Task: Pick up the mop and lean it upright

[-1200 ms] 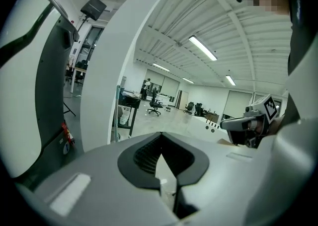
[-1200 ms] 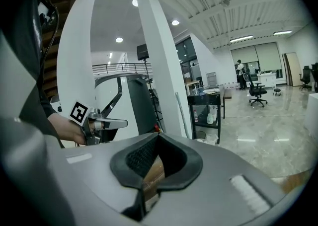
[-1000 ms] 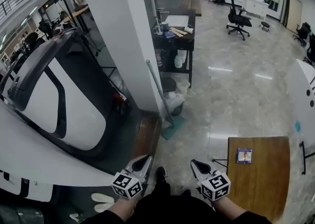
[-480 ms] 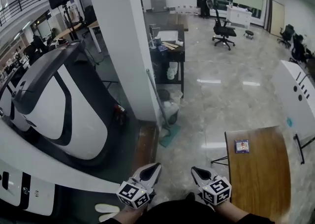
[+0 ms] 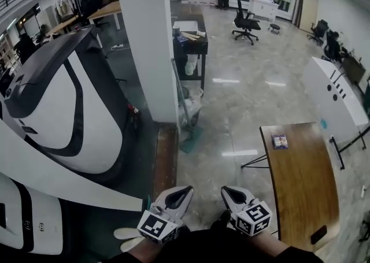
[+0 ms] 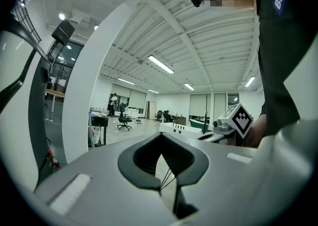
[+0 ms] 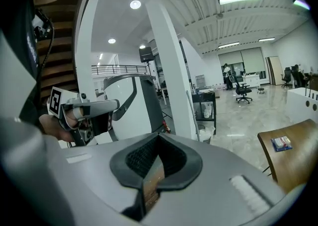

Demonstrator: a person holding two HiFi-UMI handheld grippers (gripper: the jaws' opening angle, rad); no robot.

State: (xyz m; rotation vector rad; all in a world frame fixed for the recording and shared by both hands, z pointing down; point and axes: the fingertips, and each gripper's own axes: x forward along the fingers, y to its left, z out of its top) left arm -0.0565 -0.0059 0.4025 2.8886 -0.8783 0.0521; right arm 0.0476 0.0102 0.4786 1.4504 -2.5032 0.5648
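The mop [image 5: 180, 101] leans upright against the white pillar [image 5: 153, 42], its thin grey handle running down to a teal head [image 5: 191, 138] on the floor. In the right gripper view the mop handle [image 7: 191, 114] stands against the same pillar, far ahead. Both grippers are low in the head view, well back from the mop. My left gripper [image 5: 184, 191] is shut and holds nothing. My right gripper [image 5: 227, 190] is shut too, its jaws together and empty. The left gripper view shows its shut jaws [image 6: 161, 138] and the right gripper [image 6: 233, 120] beside them.
A large black-and-white pod [image 5: 63, 100] fills the left. A black cart [image 5: 191, 42] and a white bag [image 5: 192, 107] stand behind the mop. At the right are a wooden table [image 5: 300, 181] with a small packet [image 5: 280, 141] and a white cabinet [image 5: 335, 97]. An office chair [image 5: 245, 23] stands far back.
The pillar and the mop have drawn farther away as I back off across the floor. The mop stays leaning. Both grippers remain shut and empty at the bottom.
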